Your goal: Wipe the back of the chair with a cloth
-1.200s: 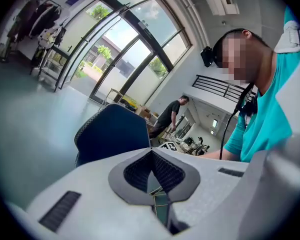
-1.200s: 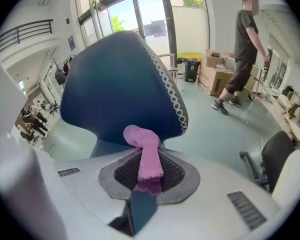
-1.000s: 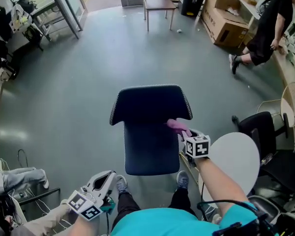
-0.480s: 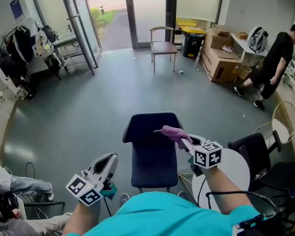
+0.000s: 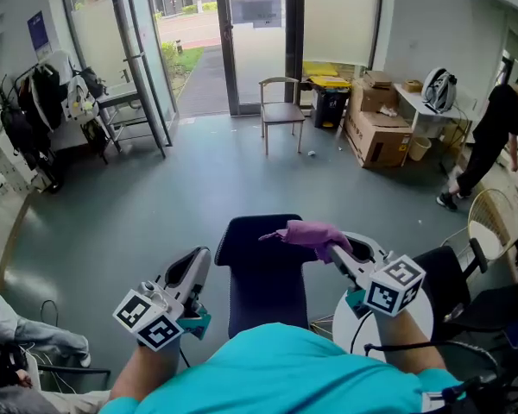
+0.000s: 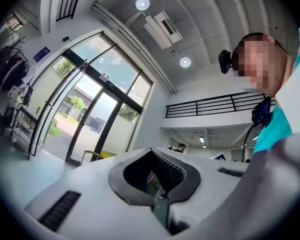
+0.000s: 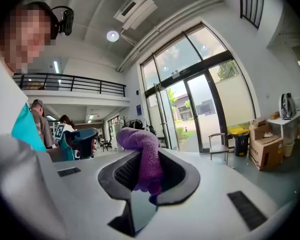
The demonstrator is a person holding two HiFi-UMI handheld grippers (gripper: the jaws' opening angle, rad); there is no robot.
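Purple cloth (image 5: 306,234) clamped between jaws of right gripper (image 5: 335,253), bunched end poking past the tips, probably left free as the wiping face. Held above top edge of chair (image 5: 261,276), right of chair's middle; no contact with chair back visible. Fits either a pass about to land or one just ended. Left gripper (image 5: 197,264) just left of chair, jaws together on nothing, likely parked clear of the wiping path.
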